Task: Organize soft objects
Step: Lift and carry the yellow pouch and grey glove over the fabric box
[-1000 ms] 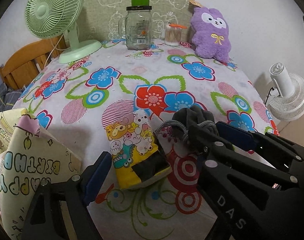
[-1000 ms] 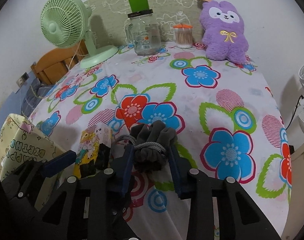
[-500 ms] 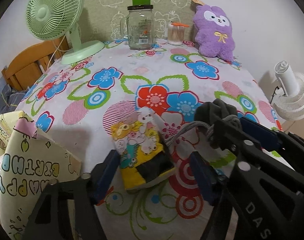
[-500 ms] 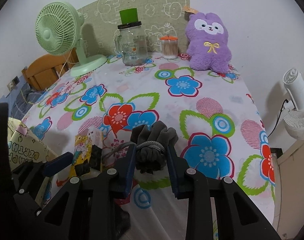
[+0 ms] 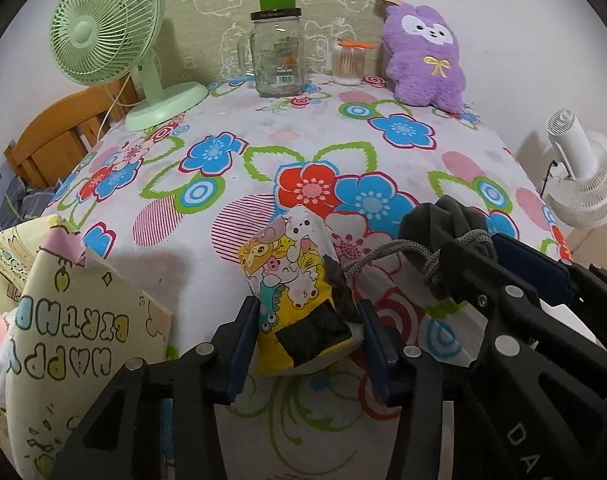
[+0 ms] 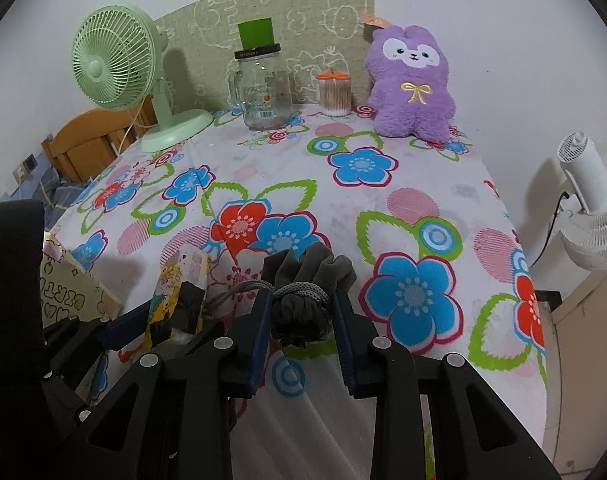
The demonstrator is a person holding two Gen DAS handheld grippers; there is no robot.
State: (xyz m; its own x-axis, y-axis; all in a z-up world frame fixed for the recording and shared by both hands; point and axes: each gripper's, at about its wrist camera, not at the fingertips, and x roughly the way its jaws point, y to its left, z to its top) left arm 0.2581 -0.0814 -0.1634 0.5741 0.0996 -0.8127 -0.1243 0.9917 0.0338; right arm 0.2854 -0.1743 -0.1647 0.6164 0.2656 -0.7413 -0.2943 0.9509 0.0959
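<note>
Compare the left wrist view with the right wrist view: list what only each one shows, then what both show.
Only the left wrist view shows the printed face of the cartoon pouch between the left gripper pads, which have just been closing on it.

Only the right wrist view shows the right gripper pads front on, clamped on the grey drawstring bag.

Both show the pouch, the bag, the green fan, glass jar, purple plush, birthday gift bag and white fan.

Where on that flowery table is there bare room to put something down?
The wide middle of the tablecloth is free, between the grey drawstring bundle and the back row: green fan, glass jar, cotton swabs, purple plush. The near edge is crowded around the cartoon pouch.
</note>
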